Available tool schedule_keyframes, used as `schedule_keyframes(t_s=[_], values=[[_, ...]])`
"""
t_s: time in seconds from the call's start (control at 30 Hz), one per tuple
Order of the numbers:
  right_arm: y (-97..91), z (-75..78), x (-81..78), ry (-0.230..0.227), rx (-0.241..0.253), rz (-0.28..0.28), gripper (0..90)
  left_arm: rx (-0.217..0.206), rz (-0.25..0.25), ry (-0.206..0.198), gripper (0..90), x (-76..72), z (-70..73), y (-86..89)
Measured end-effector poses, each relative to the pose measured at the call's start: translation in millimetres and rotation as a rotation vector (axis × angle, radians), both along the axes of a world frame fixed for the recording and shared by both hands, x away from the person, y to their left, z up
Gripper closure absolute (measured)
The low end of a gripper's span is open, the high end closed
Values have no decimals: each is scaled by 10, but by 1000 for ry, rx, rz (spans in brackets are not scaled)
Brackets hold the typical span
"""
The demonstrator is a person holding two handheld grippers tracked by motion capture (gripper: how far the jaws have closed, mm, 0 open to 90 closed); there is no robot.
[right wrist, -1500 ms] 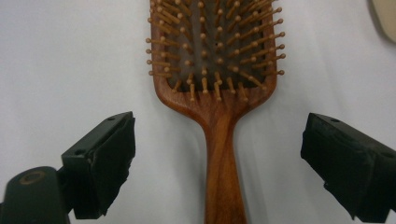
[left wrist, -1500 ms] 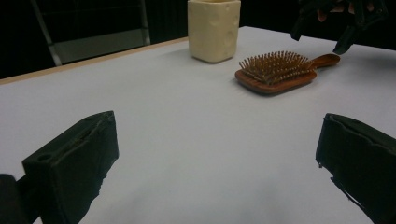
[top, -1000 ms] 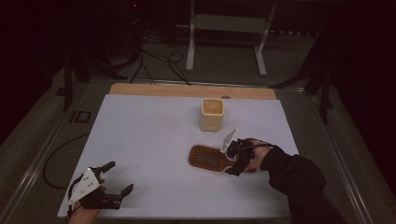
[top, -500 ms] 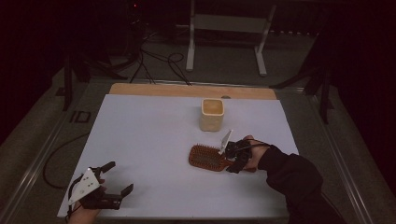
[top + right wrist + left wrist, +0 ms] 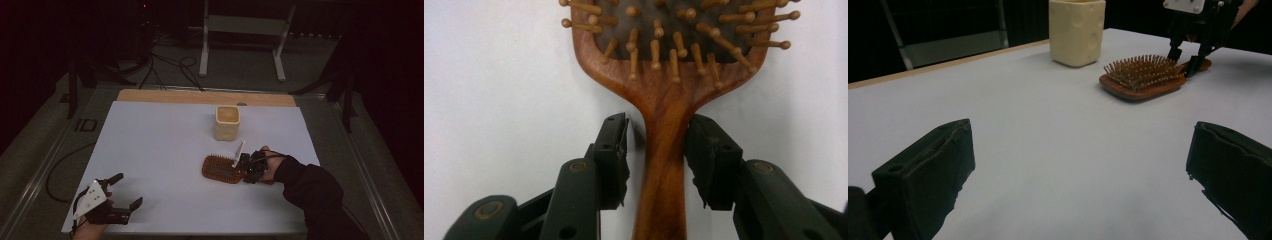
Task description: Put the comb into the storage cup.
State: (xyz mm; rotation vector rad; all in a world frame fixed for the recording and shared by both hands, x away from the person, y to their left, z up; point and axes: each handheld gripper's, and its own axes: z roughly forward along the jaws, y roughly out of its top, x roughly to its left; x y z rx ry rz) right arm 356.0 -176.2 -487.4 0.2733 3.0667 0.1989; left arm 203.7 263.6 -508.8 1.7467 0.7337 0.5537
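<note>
High view is dim – room around the table (image 5: 165,150) nearly black, mild grain. Both gripper views are brighter with even overhead light and soft shadows – hairbrush (image 5: 664,75) sharp up close, near jaws slightly soft. No glare.

My right gripper (image 5: 658,150) has just been closing around the wooden hairbrush (image 5: 669,75) handle. One jaw looks like it's touching the handle, the other's got a sliver of gap. Bristles up, brush flat on the white table (image 5: 499,75).
</note>
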Motion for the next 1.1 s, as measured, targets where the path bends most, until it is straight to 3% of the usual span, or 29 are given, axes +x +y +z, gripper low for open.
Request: schedule_keyframes(t_s=[0.27,0.43,0.6,0.77,1.1], values=[[69,-21,-12,-27,-66,15,698,1,0,0,0,-2,-1,-1],[70,-29,2,-14,-65,-5,708,1,-1,1,0,-2,-2,-3],[29,-36,14,12,-33,-38,726,2,-2,5,0,2,-6,-6],[33,-34,8,8,-35,-39,730,3,-3,8,0,4,-9,-7],[-78,-31,-77,-53,50,-54,733,1,1,8,0,7,-8,-2]])
